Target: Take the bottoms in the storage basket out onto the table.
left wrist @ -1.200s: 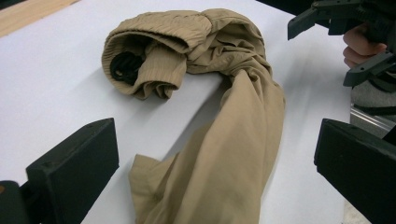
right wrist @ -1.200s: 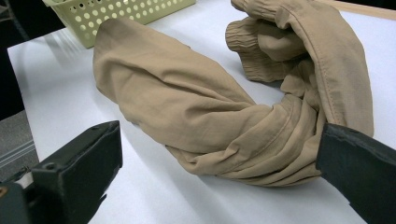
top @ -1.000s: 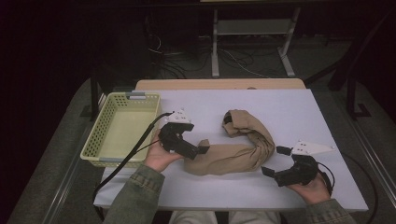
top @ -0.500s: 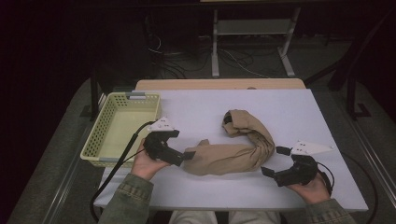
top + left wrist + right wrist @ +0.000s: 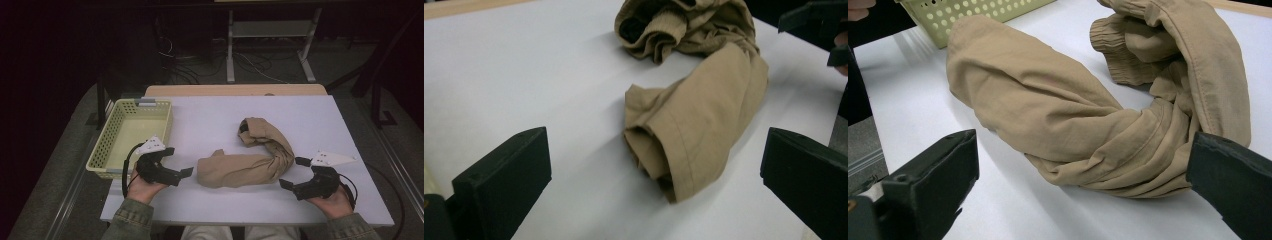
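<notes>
Left hand: the person's left hand (image 5: 141, 184) lies at the near left of the white rectangular table (image 5: 210, 120), palm under the black two-jaw left gripper (image 5: 176, 164), which points right toward the cloth.
Left gripper jaws: spread wide and holding nothing; in the left gripper view the near end of the cloth lies on the table between and beyond the two jaws, apart from both.
Right hand: the person's right hand (image 5: 334, 200) rests at the near right of the table and carries the black two-jaw right gripper (image 5: 293, 172), which points left at the bend of the cloth.
Right gripper jaws: wide apart and empty; the upper tip sits just beside the cloth, and whether it touches is hard to tell.
Cloth: the crumpled tan fabric garment with ribbed cuffs (image 5: 255, 155) lies curved at the middle of the table, between the two grippers, with one end toward the left gripper and the other curling toward the far side.
Basket: the pale yellow perforated plastic basket (image 5: 107, 144) stands at the table's left edge, just beyond the left gripper.
Hard to see: the person's denim sleeves are cut off by the bottom edge of the high view, and the surroundings of the table are dark.
</notes>
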Motion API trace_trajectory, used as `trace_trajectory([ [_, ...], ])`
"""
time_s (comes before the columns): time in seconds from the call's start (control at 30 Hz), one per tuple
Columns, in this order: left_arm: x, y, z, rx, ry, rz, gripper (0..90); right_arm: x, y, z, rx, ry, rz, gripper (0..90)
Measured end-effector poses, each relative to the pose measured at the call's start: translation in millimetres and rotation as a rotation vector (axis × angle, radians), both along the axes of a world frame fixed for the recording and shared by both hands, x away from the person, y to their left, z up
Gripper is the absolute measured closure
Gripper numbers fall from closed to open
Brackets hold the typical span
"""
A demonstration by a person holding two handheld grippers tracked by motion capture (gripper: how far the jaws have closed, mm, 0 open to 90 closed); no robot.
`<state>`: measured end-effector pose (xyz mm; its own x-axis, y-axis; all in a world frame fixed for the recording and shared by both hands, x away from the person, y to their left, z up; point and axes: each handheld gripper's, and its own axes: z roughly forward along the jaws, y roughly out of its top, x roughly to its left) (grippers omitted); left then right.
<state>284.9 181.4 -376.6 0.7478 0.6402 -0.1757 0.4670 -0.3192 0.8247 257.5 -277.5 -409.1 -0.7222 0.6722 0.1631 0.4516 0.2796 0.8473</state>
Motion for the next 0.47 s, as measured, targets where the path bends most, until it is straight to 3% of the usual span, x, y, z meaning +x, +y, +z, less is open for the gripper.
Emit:
trace_trajectory([
  [0.27,-9.4,6.7,-15.9,0.026,0.026,0.028,0.0,-0.3,0.2,0.0,-0.002,0.001,0.005,0.3],
  [0.47,-12.7,4.6,-17.5,0.033,0.01,0.023,0.0,-0.3,-0.4,-0.4,-0.005,0.001,0.002,0.3],
])
